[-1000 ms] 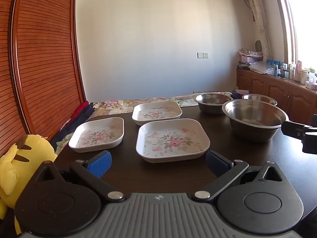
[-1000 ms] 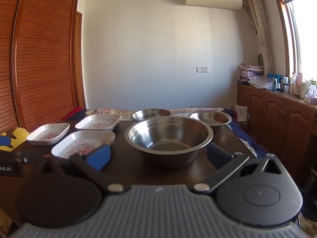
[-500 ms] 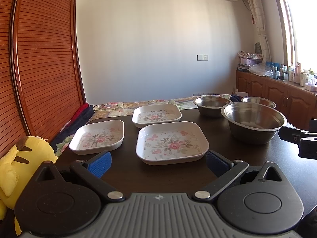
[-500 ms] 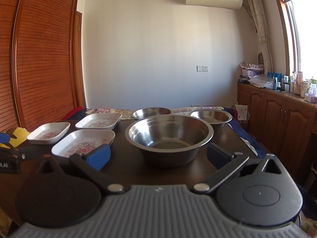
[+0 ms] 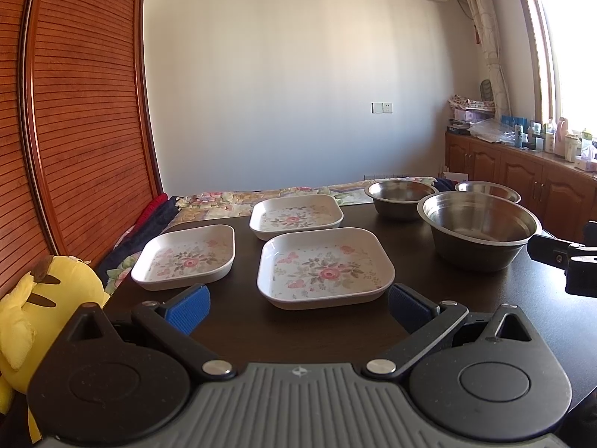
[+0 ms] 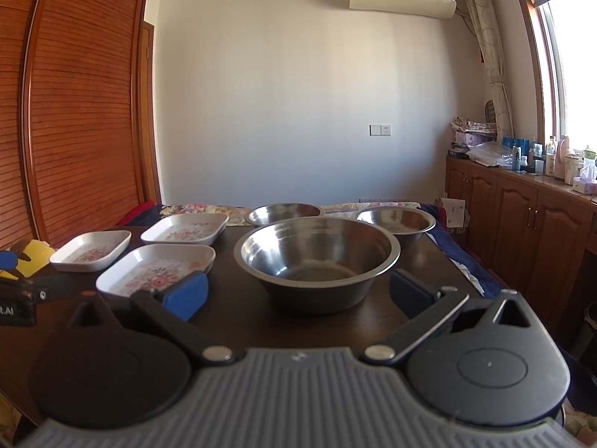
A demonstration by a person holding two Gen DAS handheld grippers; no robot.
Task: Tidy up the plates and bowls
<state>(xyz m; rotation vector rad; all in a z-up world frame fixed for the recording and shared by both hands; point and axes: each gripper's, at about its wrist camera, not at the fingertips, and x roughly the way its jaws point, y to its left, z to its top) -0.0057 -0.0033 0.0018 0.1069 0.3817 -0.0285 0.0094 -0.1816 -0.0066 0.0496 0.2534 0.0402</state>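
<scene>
Three square white plates with pink flower prints sit on the dark desk (image 5: 317, 336): the near plate (image 5: 325, 267) right ahead of the left hand-held gripper (image 5: 298, 304), the left plate (image 5: 184, 255) just beside it toward the wooden louvred door (image 5: 82, 123), and the far plate (image 5: 295, 216) behind them. None touches another, and all three hold nothing. To the right stand three shiny steel bowls: the big bowl (image 6: 317, 261) closest, with the middle bowl (image 6: 284, 213) and the right bowl (image 6: 396, 222) behind it near the far edge of the desk. The bowls look bare inside.

The left hand-held gripper hangs low above the near edge of the desk, level, its blue-padded fingers spread wide apart with the near plate lying ahead between them, not touched. The right hand-held gripper (image 6: 298, 296) hangs likewise, fingers wide apart and facing the big bowl, clear of its rim.

A yellow plush toy (image 5: 41, 317) leans at the left edge of the desk.
</scene>
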